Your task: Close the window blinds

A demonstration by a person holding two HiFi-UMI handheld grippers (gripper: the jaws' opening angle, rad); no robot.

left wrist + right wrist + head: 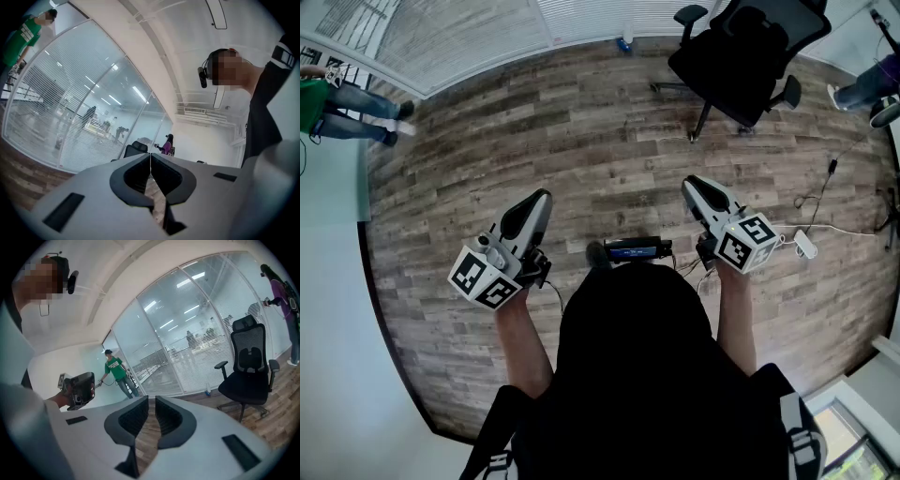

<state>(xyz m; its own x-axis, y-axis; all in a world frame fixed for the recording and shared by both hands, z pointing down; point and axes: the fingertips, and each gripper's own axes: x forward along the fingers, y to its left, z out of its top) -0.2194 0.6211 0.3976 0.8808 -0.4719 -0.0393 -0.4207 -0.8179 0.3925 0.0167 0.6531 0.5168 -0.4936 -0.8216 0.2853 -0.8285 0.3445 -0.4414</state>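
Wood floor [581, 141]: planks run under the office chair [750, 56].
Window blinds [591, 14]: behind the chair on the glass wall; slats level, long axis running along the wall.
Left gripper [542, 195]: well apart from the chair, pointing toward the blinds; jaws pressed together, empty.
Right gripper [689, 183]: nearer the chair; jaws drawn together to a thin slit, nothing between.
Bottle [625, 42]: beside the chair, at the wall's foot.

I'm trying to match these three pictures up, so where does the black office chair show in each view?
Head view: office chair at the top right, on the wood floor.
Left gripper view: chair small, just left of centre.
Right gripper view: chair large, at the right side.
Shared landmark: the glass wall with blinds behind the chair.
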